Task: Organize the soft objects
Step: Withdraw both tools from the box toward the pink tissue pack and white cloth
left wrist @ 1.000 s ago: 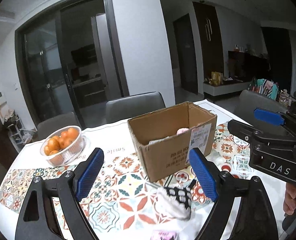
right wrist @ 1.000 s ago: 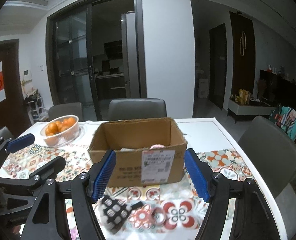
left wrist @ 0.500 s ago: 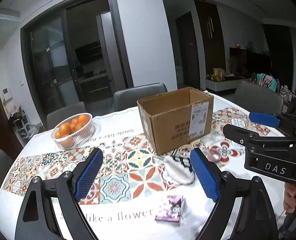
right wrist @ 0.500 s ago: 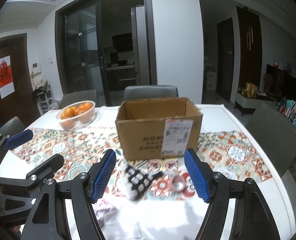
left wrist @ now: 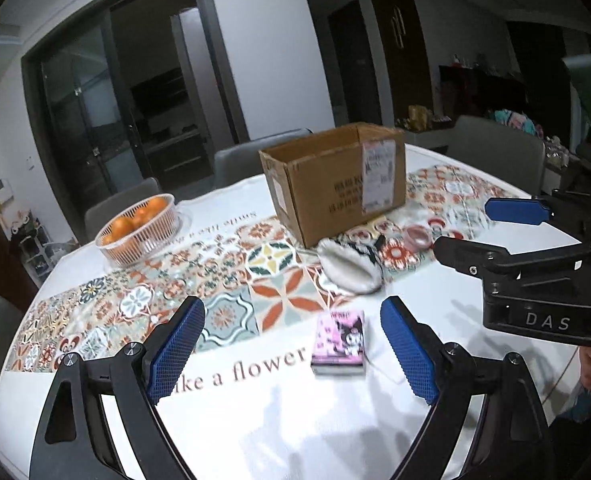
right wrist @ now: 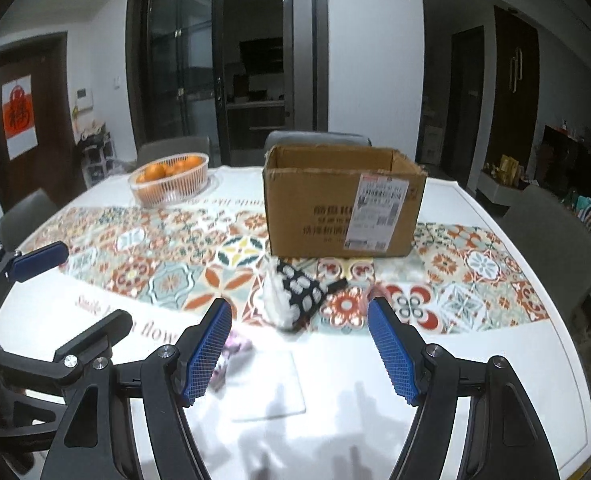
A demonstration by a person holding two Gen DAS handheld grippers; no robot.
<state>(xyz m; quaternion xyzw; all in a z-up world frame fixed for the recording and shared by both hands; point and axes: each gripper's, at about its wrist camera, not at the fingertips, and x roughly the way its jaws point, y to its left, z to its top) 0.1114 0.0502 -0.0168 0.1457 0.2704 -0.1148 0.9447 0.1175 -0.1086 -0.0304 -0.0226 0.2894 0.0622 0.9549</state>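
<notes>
A: What's left to put away?

B: A black-and-white patterned pouch (right wrist: 297,294) with a fluffy white lining, lying at frame centre just in front of the cardboard box (right wrist: 343,204). It looks light and floppy, so I'd pinch a bunched fold near its middle. The small pink tissue pack (left wrist: 338,342), lower centre of the left view, should squash easily; take it across its narrow sides.

A: And the claws?

B: The left gripper (left wrist: 291,354) and right gripper (right wrist: 300,350) both stand wide apart, holding nothing.

A: The surface?

B: A round table (right wrist: 435,360) under a slick white cloth with tile print; a basket of oranges (right wrist: 170,178) sits upper left, grey chairs around, a dim room.
</notes>
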